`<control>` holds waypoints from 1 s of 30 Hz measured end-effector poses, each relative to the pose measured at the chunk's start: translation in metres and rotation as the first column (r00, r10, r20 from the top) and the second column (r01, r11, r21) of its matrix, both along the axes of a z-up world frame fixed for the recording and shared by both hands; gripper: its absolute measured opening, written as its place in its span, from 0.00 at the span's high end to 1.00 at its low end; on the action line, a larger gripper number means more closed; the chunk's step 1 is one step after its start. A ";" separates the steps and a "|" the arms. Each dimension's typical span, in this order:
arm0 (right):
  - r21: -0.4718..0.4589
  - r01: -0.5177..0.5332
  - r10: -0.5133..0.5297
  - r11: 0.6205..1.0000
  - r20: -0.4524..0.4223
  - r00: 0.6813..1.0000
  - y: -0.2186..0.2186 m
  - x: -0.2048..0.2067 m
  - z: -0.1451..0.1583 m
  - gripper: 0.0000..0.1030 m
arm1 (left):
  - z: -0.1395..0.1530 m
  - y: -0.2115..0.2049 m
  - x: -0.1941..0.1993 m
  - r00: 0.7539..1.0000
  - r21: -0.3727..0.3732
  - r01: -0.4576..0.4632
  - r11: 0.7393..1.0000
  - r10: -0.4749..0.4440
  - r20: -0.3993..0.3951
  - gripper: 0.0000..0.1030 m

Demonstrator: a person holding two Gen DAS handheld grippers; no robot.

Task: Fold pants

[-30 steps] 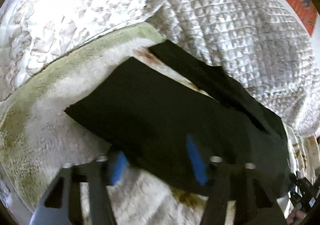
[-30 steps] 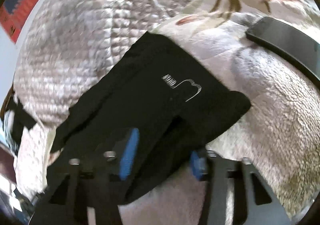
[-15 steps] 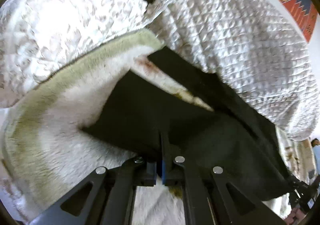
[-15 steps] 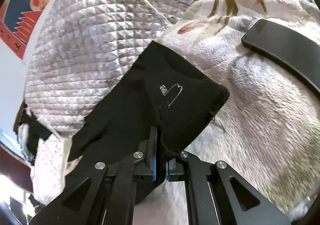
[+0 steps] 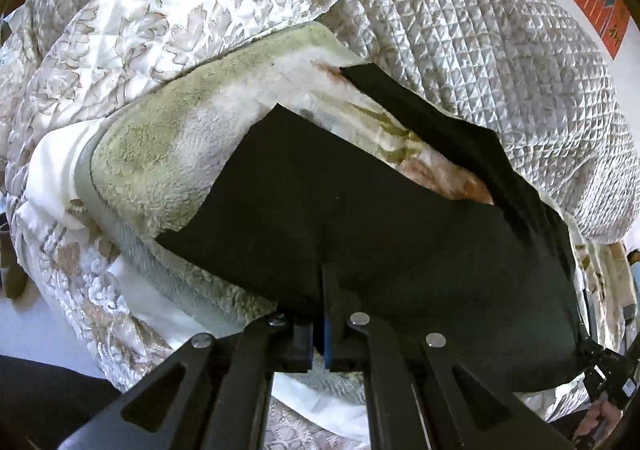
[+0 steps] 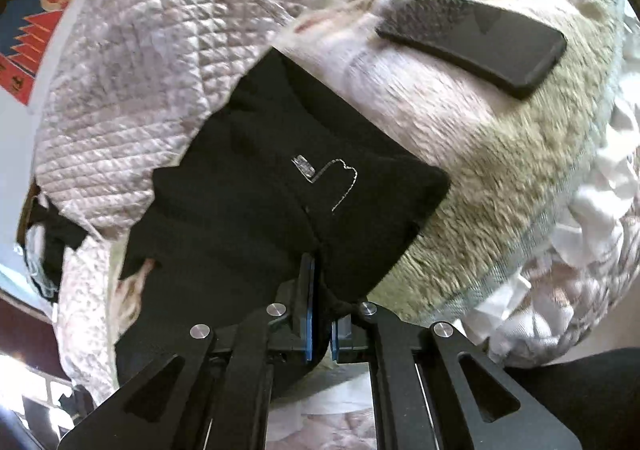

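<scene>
Here the black pants [image 5: 360, 210] lie spread over a fluffy cream blanket [image 5: 168, 154] on the bed, beside a quilted white bedspread [image 5: 480, 30]. The left tongs [image 5: 319, 334] are clamped on the near edge of the cloth, and the right tongs [image 6: 320, 326] are pinched on the edge of the pants' other end, where a small white stitched logo [image 6: 332, 178] shows. A dark phone [image 6: 476, 38] rests on the blanket, well apart from the pants.

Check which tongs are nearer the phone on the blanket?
Right. Right tongs grip the pants just short of the phone; left tongs hold the far edge, phone unseen there.
</scene>
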State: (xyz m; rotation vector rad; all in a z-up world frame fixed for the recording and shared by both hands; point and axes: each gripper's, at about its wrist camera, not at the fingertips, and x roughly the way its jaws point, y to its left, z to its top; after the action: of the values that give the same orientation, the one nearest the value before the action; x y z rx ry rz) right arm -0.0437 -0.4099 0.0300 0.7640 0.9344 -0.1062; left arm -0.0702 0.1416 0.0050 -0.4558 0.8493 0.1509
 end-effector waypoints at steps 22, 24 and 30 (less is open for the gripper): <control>-0.356 -0.145 0.169 0.923 0.039 0.985 0.051 0.011 0.046 0.67 | 0.029 -0.024 0.042 0.994 0.132 0.097 0.987 -0.103 0.040 0.59; -0.361 -0.167 0.164 0.917 -0.040 0.986 0.053 0.021 0.027 0.67 | 0.013 -0.032 0.050 0.993 0.150 0.121 0.981 -0.120 -0.017 0.59; -0.426 -0.075 0.052 0.902 -0.064 0.997 0.035 0.014 0.026 0.69 | 0.009 -0.030 0.051 0.995 0.219 0.103 0.970 -0.099 -0.028 0.59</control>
State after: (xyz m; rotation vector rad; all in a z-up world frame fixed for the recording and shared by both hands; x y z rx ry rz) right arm -0.0297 -0.3746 0.0559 0.3220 0.9408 -0.2670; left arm -0.0193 0.1114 0.0137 -0.2032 0.8599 0.1531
